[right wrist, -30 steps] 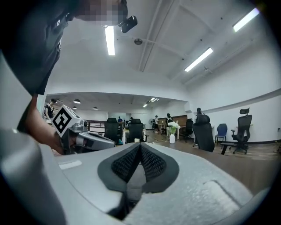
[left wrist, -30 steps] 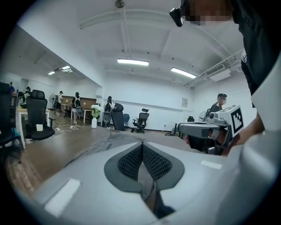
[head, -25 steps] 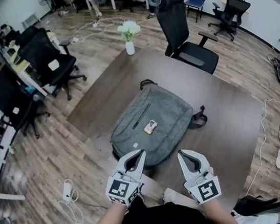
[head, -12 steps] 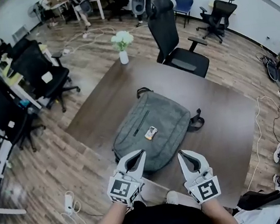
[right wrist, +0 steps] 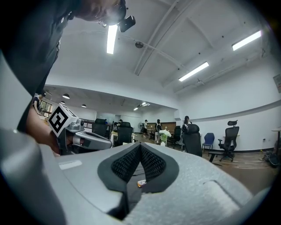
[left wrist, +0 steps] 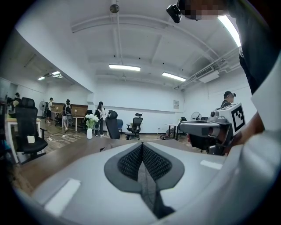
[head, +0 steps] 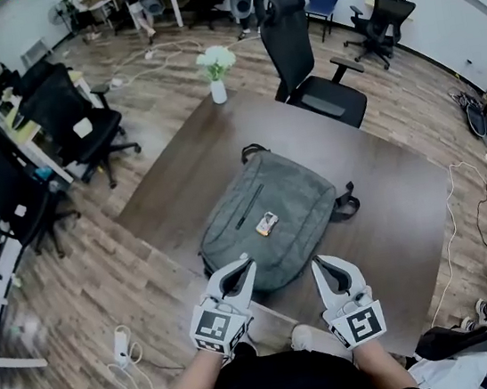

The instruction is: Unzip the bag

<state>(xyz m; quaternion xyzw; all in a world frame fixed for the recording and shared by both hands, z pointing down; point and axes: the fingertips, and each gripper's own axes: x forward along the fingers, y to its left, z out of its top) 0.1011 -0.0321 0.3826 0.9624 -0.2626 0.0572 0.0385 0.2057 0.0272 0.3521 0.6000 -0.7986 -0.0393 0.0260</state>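
Observation:
A grey backpack [head: 270, 219] lies flat on the brown table [head: 390, 213] in the head view, with a small orange and white tag [head: 266, 224] on its front and a closed front zipper [head: 243, 206]. Both grippers hover side by side just short of the bag's near edge, touching nothing. My left gripper [head: 246, 261] has its jaws together and empty. My right gripper [head: 317, 262] is likewise shut and empty. In the right gripper view the tag [right wrist: 141, 183] peeks through the notch between the jaws, and the left gripper [right wrist: 83, 138] shows at left.
A white vase of flowers [head: 217, 67] stands at the table's far corner. A black office chair [head: 300, 55] is pushed up to the far side. More chairs and desks stand at left. A power strip [head: 121, 346] and cables lie on the wood floor.
The head view has shifted slightly, so the bag and table sit a little to the right. Both grippers stay shut in about the same place.

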